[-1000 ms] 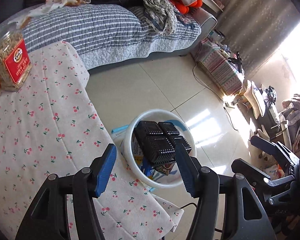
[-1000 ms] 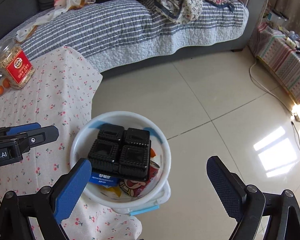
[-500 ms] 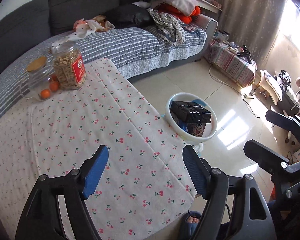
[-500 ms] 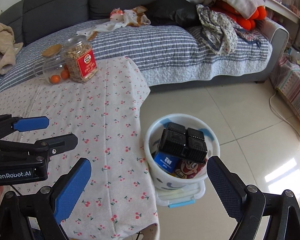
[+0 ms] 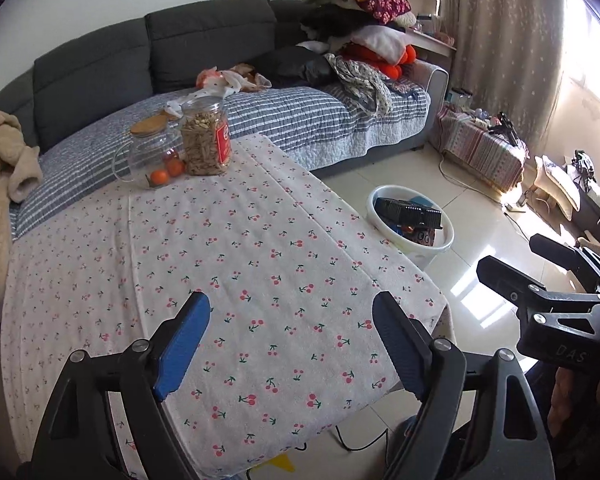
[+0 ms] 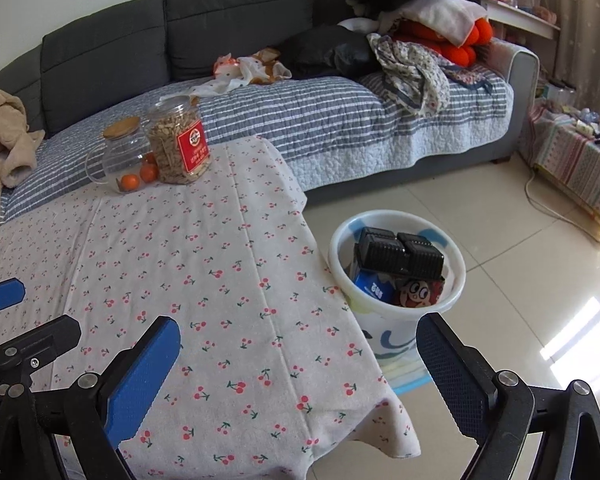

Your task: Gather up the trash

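Both grippers have pulled back and up from the bin over the last second; a second ago I was right over the white trash bin (image 6: 396, 268), now it sits on the floor just beside the table's far-right edge, well apart from both tools. Left gripper (image 5: 288, 344) hangs wide apart, nothing between the blue pads. Right gripper (image 6: 300, 368) is spread wide too, empty. The black plastic tray (image 6: 400, 254) lies on top of the bin's contents, tilted, over a blue packet (image 6: 374, 286) and a cartoon-face wrapper (image 6: 418, 292).

I judge the drop-off done: the cherry-print tablecloth (image 5: 228, 264) shows no loose trash, only the nut jar (image 5: 206, 140) and glass pitcher (image 5: 146, 154) with oranges at the far corner, which look like keepers. Task probably near finished, unless trash lies out of view.

Writing: the jar has a red label with a round logo, text too small to read. White print on the blue packet is illegible. "DAS" partly shows on the right gripper's body in the left view.
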